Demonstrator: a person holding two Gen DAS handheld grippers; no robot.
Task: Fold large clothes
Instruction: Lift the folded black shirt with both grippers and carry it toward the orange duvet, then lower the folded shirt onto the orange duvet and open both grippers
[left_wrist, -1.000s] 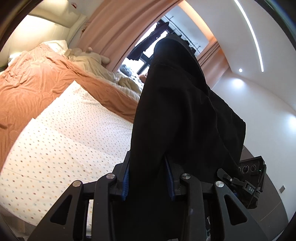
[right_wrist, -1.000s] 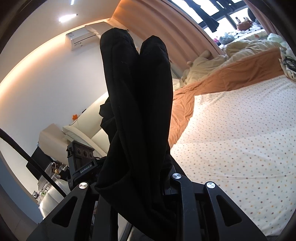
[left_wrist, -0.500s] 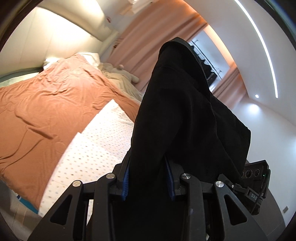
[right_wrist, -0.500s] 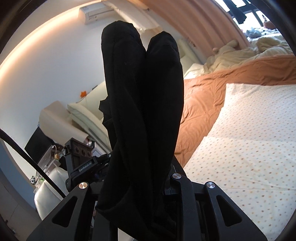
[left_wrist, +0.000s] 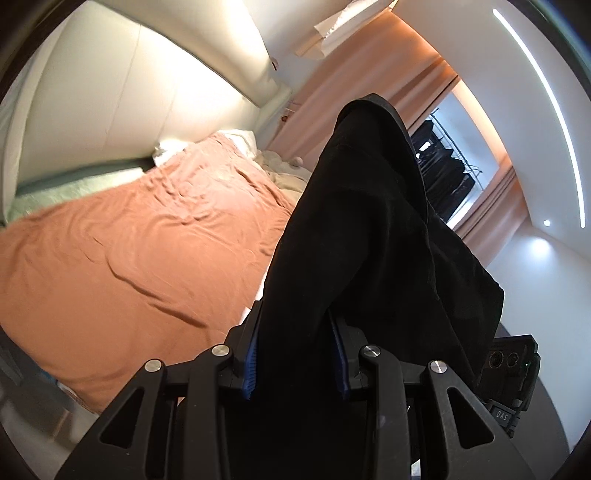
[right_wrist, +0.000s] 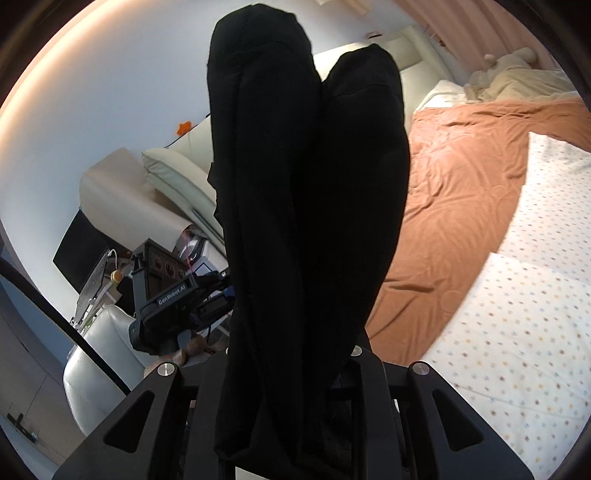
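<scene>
Black garment (left_wrist: 369, 240) blocks fwd view; open room over orange bedspread (left_wrist: 129, 258) left.

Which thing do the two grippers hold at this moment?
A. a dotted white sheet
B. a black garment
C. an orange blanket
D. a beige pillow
B: the black garment is clamped in the left gripper and drapes over the right gripper too, while the orange blanket lies on the bed.

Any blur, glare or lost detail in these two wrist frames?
Left wrist: orange bedspread smeared by motion blur; ceiling light strip blown out. Right wrist: black garment is a near-featureless dark mass; dotted sheet softly blurred. Both show strong fisheye curvature.
</scene>
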